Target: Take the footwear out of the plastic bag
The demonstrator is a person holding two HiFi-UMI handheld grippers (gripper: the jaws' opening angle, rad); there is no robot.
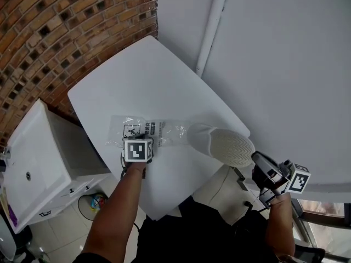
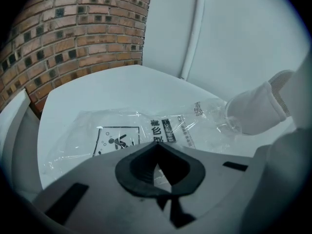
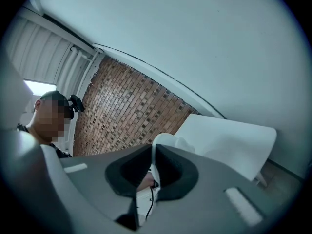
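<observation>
While the left gripper (image 2: 156, 147) has its jaws closed on the near edge of the flat clear printed plastic bag (image 1: 162, 129) on the white table (image 1: 148, 75), the white fabric slipper (image 1: 222, 142), mesh-textured, sits at 3 o'clock of the bag with its toe by the mouth. The slipper's thin edge is clamped in the nearly closed right gripper (image 3: 152, 155).

Hidden and cut off
The slipper (image 3: 163, 138) shows only a white edge above the jaws of the right gripper (image 3: 152, 147); the bag (image 2: 122, 126) has its near edge behind the left gripper (image 2: 157, 144), its small print unreadable.
</observation>
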